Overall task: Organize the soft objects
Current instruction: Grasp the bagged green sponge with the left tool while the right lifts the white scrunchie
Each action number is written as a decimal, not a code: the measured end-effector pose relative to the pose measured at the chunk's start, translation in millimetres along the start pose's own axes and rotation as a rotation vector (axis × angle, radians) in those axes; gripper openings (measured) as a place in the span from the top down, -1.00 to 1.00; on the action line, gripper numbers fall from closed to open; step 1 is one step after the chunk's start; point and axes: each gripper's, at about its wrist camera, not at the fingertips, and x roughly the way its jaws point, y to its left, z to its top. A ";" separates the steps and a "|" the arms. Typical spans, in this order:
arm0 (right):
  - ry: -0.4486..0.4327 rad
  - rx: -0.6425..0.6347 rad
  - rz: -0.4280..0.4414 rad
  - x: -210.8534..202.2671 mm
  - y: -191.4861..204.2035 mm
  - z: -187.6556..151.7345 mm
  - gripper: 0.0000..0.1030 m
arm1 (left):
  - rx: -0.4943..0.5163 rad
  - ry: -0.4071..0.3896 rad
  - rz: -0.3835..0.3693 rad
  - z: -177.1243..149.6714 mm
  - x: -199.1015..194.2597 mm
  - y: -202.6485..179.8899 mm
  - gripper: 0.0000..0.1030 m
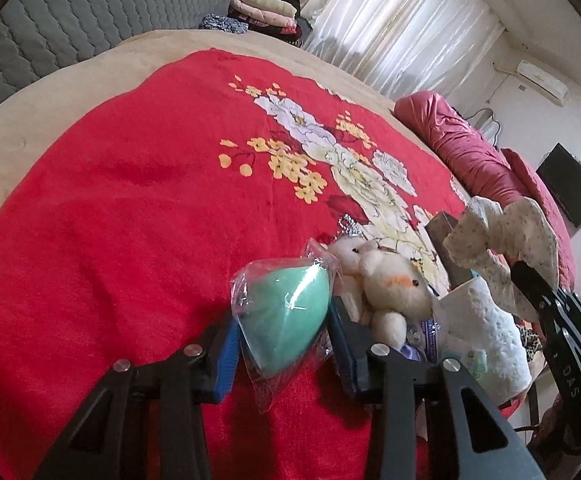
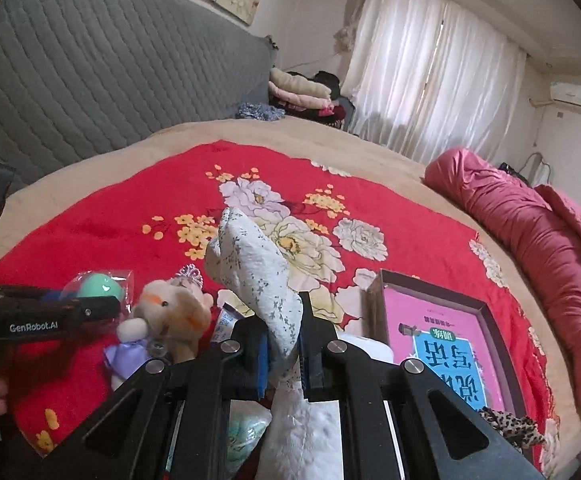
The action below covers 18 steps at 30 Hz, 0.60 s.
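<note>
Left wrist view, left gripper [image 1: 284, 334]: its fingers are closed partway onto a green sponge egg [image 1: 284, 312] in a clear wrapper, held just above the red floral blanket [image 1: 130, 200].
Slip risk: the film looks slick and the egg tapers, so I judge it could squirt out of the pads if squeezed harder or swung quickly.
Plush toy [image 1: 394, 292]: lies just right of the egg, touching the wrapper; a sideways move could drag it along.
Right gripper [image 2: 282, 346]: pinches a white flecked cloth [image 2: 250, 264] that stands up between narrow-set fingers.
Snag risk: its lower end hangs into the pile below, so lifting may pull other pieces with it.
Box [image 2: 442, 336]: open, pink booklet inside, just right of the cloth; probably the destination, though that is a guess.
Hidden: the pile under the right gripper is mostly covered; the box's near corner is cut off; the leopard-print item [image 2: 506, 424] is too partial to identify.
</note>
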 end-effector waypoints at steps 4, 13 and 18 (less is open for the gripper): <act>-0.014 -0.007 0.003 -9.2 2.7 0.3 0.78 | -0.002 -0.029 0.001 0.7 -7.3 0.9 0.20; -0.031 -0.004 0.005 -24.7 2.8 -0.9 0.78 | 0.013 -0.081 0.028 0.3 -22.1 0.2 0.20; -0.032 -0.014 0.011 -31.4 5.7 -3.6 0.78 | 0.017 -0.096 0.041 -1.7 -28.7 0.3 0.20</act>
